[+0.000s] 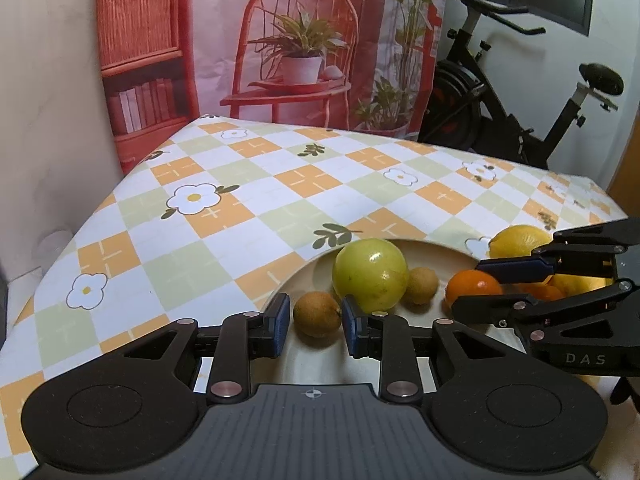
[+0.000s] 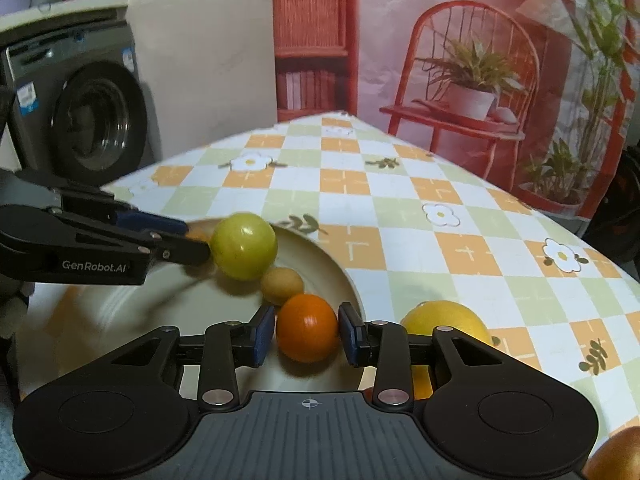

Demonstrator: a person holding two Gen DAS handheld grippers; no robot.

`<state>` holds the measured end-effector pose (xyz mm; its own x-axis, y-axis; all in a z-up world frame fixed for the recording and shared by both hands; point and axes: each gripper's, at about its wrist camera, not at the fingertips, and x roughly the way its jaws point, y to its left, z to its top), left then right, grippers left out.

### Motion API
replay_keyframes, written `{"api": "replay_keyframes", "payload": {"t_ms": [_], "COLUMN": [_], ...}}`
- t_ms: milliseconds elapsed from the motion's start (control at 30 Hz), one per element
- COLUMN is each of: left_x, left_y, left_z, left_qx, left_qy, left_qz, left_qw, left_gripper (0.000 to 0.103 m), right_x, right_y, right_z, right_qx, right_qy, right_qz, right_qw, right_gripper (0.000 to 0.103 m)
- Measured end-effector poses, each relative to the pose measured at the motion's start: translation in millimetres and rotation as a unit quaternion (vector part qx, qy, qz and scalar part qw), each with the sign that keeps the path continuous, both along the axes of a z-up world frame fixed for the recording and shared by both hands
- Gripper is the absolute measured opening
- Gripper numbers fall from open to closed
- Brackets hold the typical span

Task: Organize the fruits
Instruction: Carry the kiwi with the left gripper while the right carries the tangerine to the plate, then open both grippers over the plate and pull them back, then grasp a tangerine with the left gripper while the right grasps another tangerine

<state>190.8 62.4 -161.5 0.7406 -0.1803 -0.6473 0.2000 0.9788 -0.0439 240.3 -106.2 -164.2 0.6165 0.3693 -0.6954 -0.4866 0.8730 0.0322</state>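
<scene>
I have the cream plate (image 2: 344, 276) as my landmark, sitting on the checked, flowered tablecloth (image 1: 248, 208). Most of the fruit lies in it. My left gripper (image 1: 314, 322) is over the plate's near edge with a small brown fruit (image 1: 317, 314) between its blue pads (image 1: 282, 318); the pads sit right at its sides, yet a thin gap seems to show on each side, so I cannot tell whether they pinch it. Just behind that fruit, further into the plate, is a large green fruit (image 1: 370, 274), and beside it a second small brown fruit (image 1: 420, 285).

My right gripper (image 2: 307, 330) reaches into the plate from the other side and brackets an orange (image 2: 307, 328); its pads (image 2: 265, 330) look close against the skin, though I cannot say for sure that they press. In the left wrist view this gripper (image 1: 480, 286) crosses over the orange (image 1: 472, 288).

A yellow lemon (image 2: 444, 318) lies just outside the plate's rim on the cloth. Beyond the plate and table hang a printed backdrop with a red chair (image 1: 300, 52), an exercise bike (image 1: 520, 100) to one side and a washing machine (image 2: 84, 108) to the other
</scene>
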Motion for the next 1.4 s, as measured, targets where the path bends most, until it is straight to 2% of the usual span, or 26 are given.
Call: {"api": "replay_keyframes", "payload": {"t_ms": [67, 300, 433, 633, 833, 1000, 1233, 1400], "left_x": [-2, -19, -25, -35, -40, -42, -41, -42], "left_y": [0, -10, -23, -59, -102, -120, -118, -115], "left_z": [3, 21, 35, 48, 39, 30, 27, 24], "left_qx": [-0.002, -0.005, -0.013, -0.021, -0.017, -0.005, 0.003, 0.004], "left_qy": [-0.003, -0.030, -0.045, -0.056, -0.044, -0.035, -0.031, -0.025], "left_qz": [0.004, 0.009, 0.000, -0.042, -0.095, -0.115, -0.108, -0.104], "left_qw": [1.0000, 0.9995, 0.9989, 0.9973, 0.9944, 0.9927, 0.9937, 0.9943], "left_gripper": [0.040, 0.040, 0.040, 0.040, 0.040, 0.040, 0.040, 0.040], "right_x": [-4, -33, -49, -71, -94, -107, -111, -111], "right_y": [-2, -30, -61, -120, -161, -167, -153, -139], "right_z": [5, 35, 49, 55, 51, 41, 28, 20], "right_qx": [0.005, 0.054, 0.061, 0.065, 0.065, 0.061, 0.066, 0.041], "right_qy": [-0.008, -0.052, -0.067, -0.058, -0.050, -0.037, -0.012, -0.006], "right_qz": [-0.001, -0.026, -0.058, -0.130, -0.175, -0.166, -0.143, -0.136], "right_qw": [1.000, 0.997, 0.994, 0.988, 0.981, 0.984, 0.987, 0.990], "right_gripper": [0.033, 0.033, 0.033, 0.033, 0.034, 0.034, 0.034, 0.033]}}
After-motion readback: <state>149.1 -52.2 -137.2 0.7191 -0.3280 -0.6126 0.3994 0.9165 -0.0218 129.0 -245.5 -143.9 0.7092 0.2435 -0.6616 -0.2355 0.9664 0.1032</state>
